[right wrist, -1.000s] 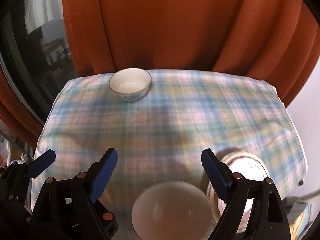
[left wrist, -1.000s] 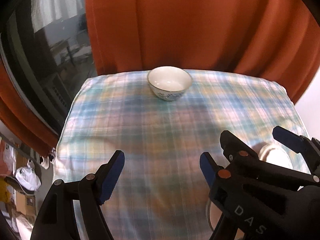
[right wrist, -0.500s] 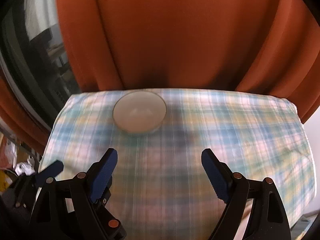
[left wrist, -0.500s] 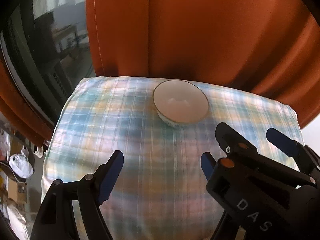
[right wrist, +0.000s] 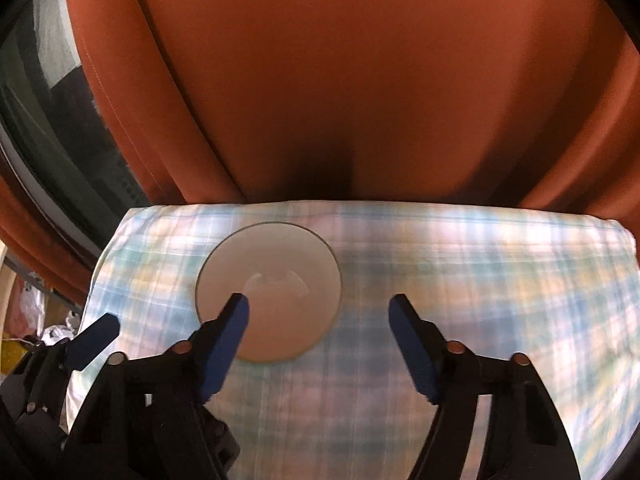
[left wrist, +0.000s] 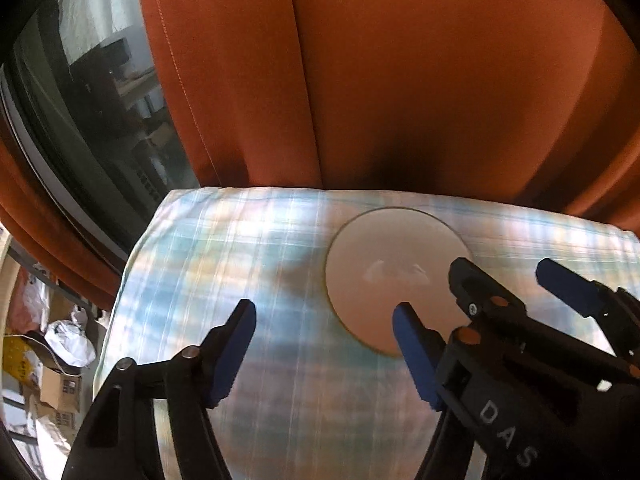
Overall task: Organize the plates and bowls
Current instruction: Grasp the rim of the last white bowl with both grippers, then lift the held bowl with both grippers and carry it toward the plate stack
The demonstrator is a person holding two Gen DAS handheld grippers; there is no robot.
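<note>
White bowl [right wrist: 269, 292] sits near the far left corner of the checked tablecloth [right wrist: 480, 264]. Both grippers are spread apart, empty. The right gripper [right wrist: 318, 334] is nearer, the bowl overlapping its left finger; the left gripper [left wrist: 322, 342] has it ahead-right.

A plaid tablecloth [left wrist: 248, 264] fills the lower frame, an orange curtain [left wrist: 400, 80] hangs above, and a dark window [left wrist: 92, 92] and cardboard boxes [left wrist: 56, 392] sit at left.

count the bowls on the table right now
1: a white bowl on the plaid tablecloth near the curtain. Others may lie outside both views.
</note>
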